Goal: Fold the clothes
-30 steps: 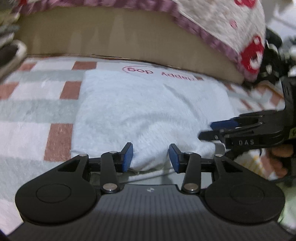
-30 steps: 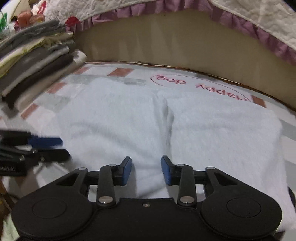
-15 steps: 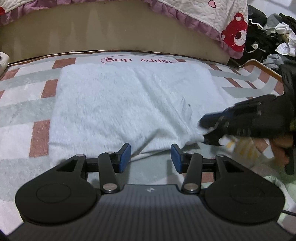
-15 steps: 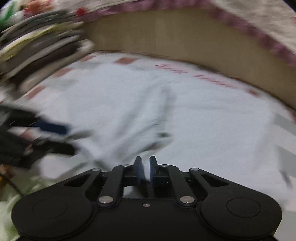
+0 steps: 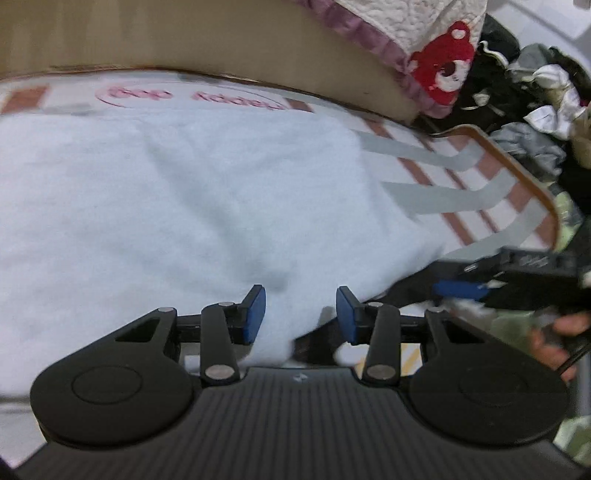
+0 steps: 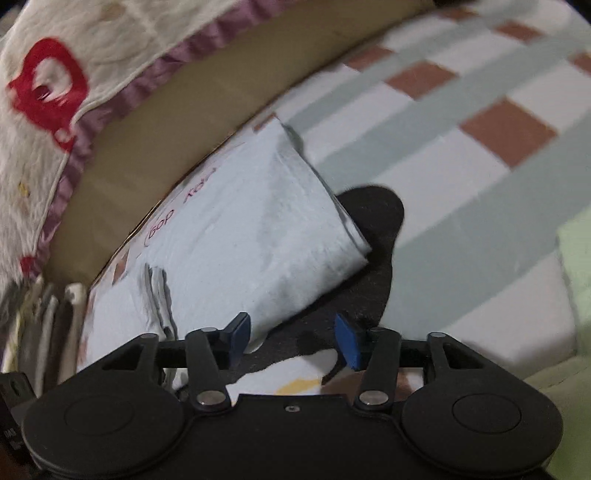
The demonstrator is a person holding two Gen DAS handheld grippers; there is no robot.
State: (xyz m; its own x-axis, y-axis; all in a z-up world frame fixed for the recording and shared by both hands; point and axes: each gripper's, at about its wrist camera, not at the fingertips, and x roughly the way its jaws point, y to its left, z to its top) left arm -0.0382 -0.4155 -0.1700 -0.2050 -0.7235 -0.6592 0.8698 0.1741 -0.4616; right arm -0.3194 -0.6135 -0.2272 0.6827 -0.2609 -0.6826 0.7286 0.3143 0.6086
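Checked mat (image 5: pixel 436 158): a flat mat of white, grey and brick-red squares with a brown rim; it carries everything else and shows in both views (image 6: pixel 443 122).
Tan wall (image 5: pixel 184 40): a plain tan upright face along the mat's far edge.
Quilted cover (image 5: pixel 413 22): a white quilted cover with a mauve frill and a red bear print, hanging over the top of the tan wall.
Pale blue fleece garment (image 5: pixel 166 206): a soft, pale blue fleece piece lying flat on the checked mat; its far edge is just beside the pink lettering printed on the mat. In the right wrist view (image 6: pixel 258 229) it shows as a folded slab with layered edges, and its near corner lies over a black patch.
Black patch (image 6: pixel 373 254): a dark, rounded fabric shape under the garment's near corner; what it is cannot be told.
Clothes heap (image 5: pixel 528 96): loose dark, grey and white clothes beyond the mat's right corner.
Folded stack (image 6: pixel 48 314): blurred edges of folded clothes at the left margin of the right wrist view.
Left gripper (image 5: pixel 301 308): its blue pads stand apart and are closing; the garment's near edge lies between them, touching the left-hand pad only, not pinched.
Right gripper (image 6: pixel 293 341): its jaws are opening; the garment's near corner sits by the left-hand pad and the black patch fills the gap, nothing clamped. It also shows, blurred, at the right of the left wrist view (image 5: pixel 461 288), with a hand (image 5: pixel 554 339) behind it.
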